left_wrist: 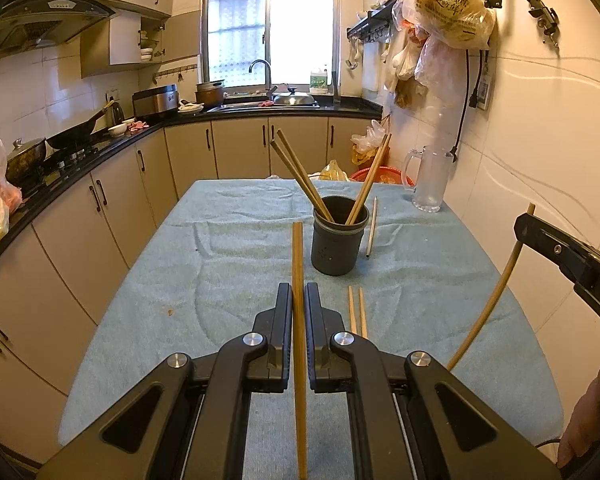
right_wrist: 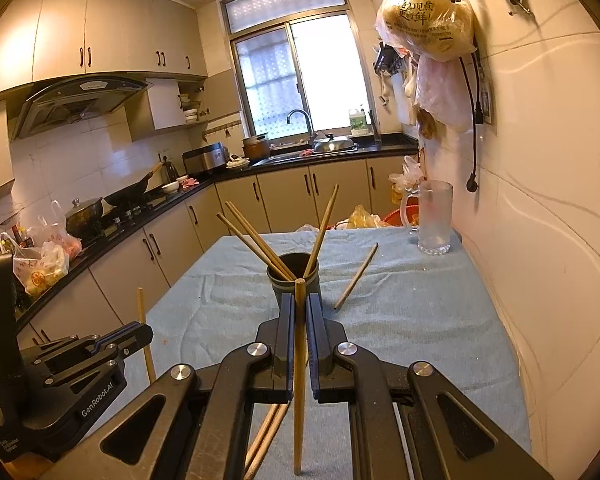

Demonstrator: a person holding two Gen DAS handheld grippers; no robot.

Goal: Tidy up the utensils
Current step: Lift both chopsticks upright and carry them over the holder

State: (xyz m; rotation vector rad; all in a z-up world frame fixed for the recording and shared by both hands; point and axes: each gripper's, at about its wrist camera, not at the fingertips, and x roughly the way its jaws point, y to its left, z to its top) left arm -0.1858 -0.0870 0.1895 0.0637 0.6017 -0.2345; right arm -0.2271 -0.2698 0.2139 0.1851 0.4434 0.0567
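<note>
A dark grey cup point(left_wrist: 339, 236) stands mid-table with three wooden chopsticks point(left_wrist: 300, 174) leaning in it; it also shows in the right wrist view point(right_wrist: 294, 276). My left gripper point(left_wrist: 298, 292) is shut on one chopstick point(left_wrist: 299, 320), held above the table just left of and before the cup. My right gripper point(right_wrist: 300, 300) is shut on another chopstick point(right_wrist: 299, 360), close behind the cup. The right gripper shows at the right edge of the left wrist view point(left_wrist: 540, 236). One chopstick point(left_wrist: 372, 226) lies right of the cup. Two chopsticks point(left_wrist: 358, 310) lie near me.
The table is covered by a blue-green towel point(left_wrist: 228, 264). A clear glass mug point(left_wrist: 430, 178) stands at the far right corner by the tiled wall. Counters with a stove, pots and bags run along the left. A sink sits under the window.
</note>
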